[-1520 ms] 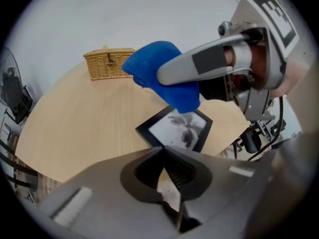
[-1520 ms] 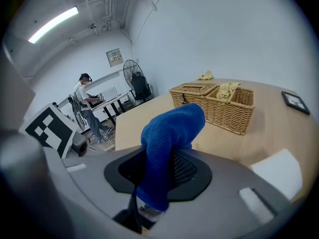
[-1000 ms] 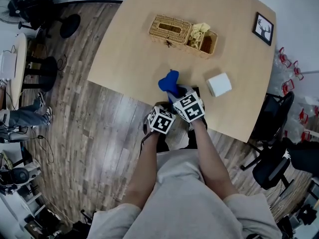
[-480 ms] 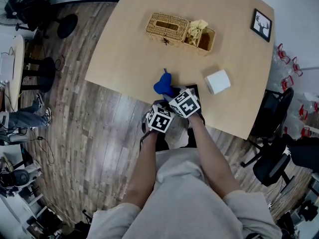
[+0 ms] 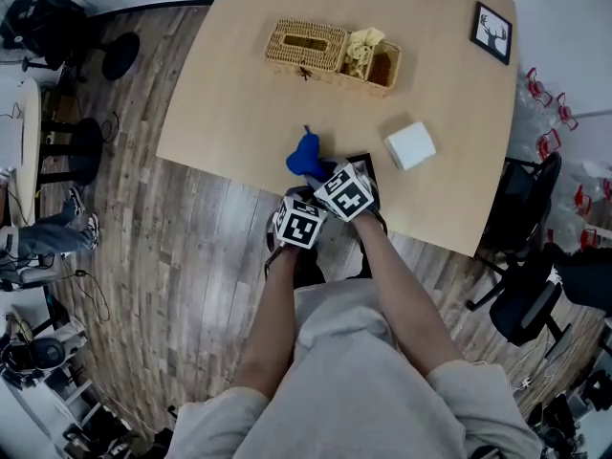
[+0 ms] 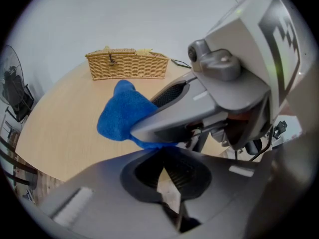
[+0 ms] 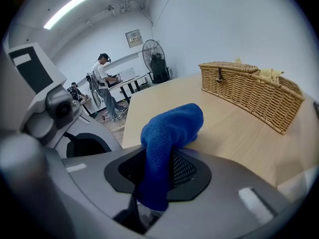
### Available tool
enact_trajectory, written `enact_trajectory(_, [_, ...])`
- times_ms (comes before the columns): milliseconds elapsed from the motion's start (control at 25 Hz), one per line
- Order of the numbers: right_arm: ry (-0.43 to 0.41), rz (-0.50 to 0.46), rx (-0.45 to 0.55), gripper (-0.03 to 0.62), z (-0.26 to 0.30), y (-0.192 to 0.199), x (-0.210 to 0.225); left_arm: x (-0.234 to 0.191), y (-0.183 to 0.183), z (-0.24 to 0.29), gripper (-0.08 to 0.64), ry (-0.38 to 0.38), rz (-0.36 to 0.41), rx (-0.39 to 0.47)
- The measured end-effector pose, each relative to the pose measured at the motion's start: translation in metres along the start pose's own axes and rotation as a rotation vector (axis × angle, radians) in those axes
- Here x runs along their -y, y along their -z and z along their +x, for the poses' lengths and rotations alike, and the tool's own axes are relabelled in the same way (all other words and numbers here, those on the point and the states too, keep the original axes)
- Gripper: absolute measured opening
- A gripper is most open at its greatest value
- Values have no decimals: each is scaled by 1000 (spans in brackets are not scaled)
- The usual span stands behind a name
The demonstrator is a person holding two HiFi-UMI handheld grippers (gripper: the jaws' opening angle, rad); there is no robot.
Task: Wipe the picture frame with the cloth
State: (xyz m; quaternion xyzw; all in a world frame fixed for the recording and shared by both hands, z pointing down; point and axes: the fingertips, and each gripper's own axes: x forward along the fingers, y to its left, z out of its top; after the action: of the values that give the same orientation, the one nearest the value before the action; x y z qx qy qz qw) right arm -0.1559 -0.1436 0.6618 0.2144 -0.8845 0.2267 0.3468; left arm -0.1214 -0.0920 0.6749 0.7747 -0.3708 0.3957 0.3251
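My right gripper (image 7: pixel 157 183) is shut on a blue cloth (image 7: pixel 172 128), which bulges out past its fingertips over the table's front edge. In the head view the cloth (image 5: pixel 306 157) sits just ahead of both marker cubes. A dark picture frame (image 5: pixel 363 163) lies at the front edge, mostly hidden under the right gripper. My left gripper (image 6: pixel 167 180) is close beside the right one, just off the table edge. Its jaws are together, and I make out nothing between them. In its view the cloth (image 6: pixel 122 116) hangs right in front. A second framed deer picture (image 5: pixel 491 32) stands at the far right corner.
A wicker basket (image 5: pixel 330 54) with a yellow cloth in it sits at the back of the wooden table (image 5: pixel 239 103), and a white box (image 5: pixel 410 145) sits right of the grippers. Office chairs (image 5: pixel 521 304) stand at the right. People and a fan (image 7: pixel 152 54) are far behind.
Both grippers stay pressed close together with the cloth held. They and the cloth have drifted slightly left and toward the table's front edge, and the head camera has shifted a little.
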Motion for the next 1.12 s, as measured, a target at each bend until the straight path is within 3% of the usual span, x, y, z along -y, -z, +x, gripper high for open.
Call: enact_trajectory(1120, [98, 65, 4, 104, -24, 19, 31, -1, -3, 0, 54, -19, -19, -10])
